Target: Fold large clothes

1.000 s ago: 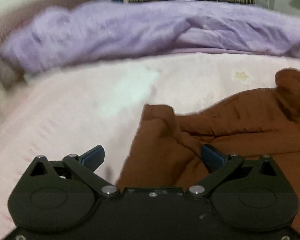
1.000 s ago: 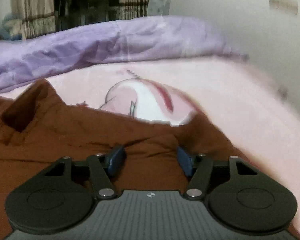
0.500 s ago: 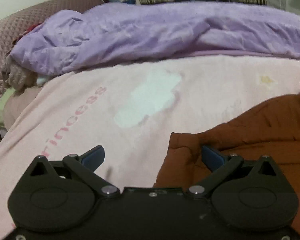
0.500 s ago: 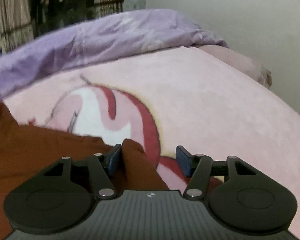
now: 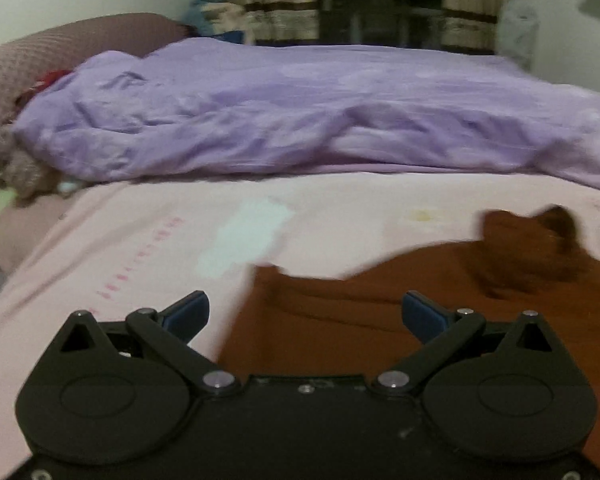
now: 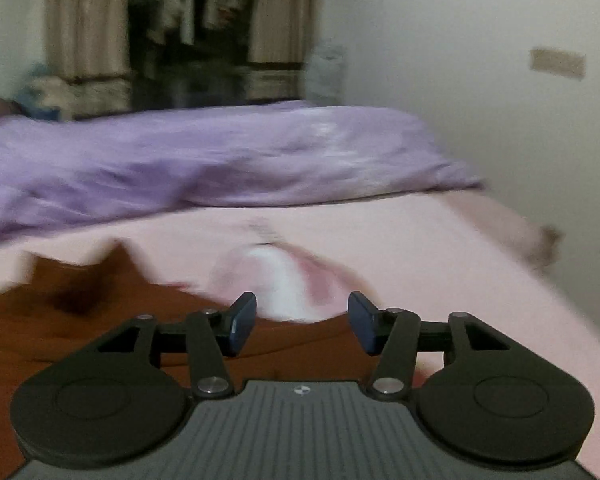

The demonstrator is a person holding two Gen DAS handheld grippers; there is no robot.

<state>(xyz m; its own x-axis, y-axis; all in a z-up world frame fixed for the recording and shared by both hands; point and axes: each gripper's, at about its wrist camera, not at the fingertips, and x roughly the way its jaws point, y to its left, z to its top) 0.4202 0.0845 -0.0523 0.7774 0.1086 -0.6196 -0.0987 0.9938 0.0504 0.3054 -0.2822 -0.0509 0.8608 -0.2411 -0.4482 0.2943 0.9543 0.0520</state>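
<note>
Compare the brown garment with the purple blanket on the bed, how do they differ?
The brown garment is rust-coloured and lies near the grippers on the pink sheet; the purple blanket is lilac and sits farther back. The garment lies mostly flat with one raised fold; the blanket is bunched into a long, rumpled heap. Both are loose cloth on the bed.

Pink-blanketed bed (image 5: pixel 340 208), purple quilt (image 5: pixel 300 120), curtains (image 6: pixel 88 28), pale wall (image 6: pixel 480 80).

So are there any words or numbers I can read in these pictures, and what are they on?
Nothing can be read right now.
Pink marks in a row on the pink blanket: probably letters, too blurred to read.
Faint dark marks on the pink blanket above the cartoon picture: too blurred to tell.
Brown garment, purple duvet, tan patch on the wall: no writing shows.
</note>
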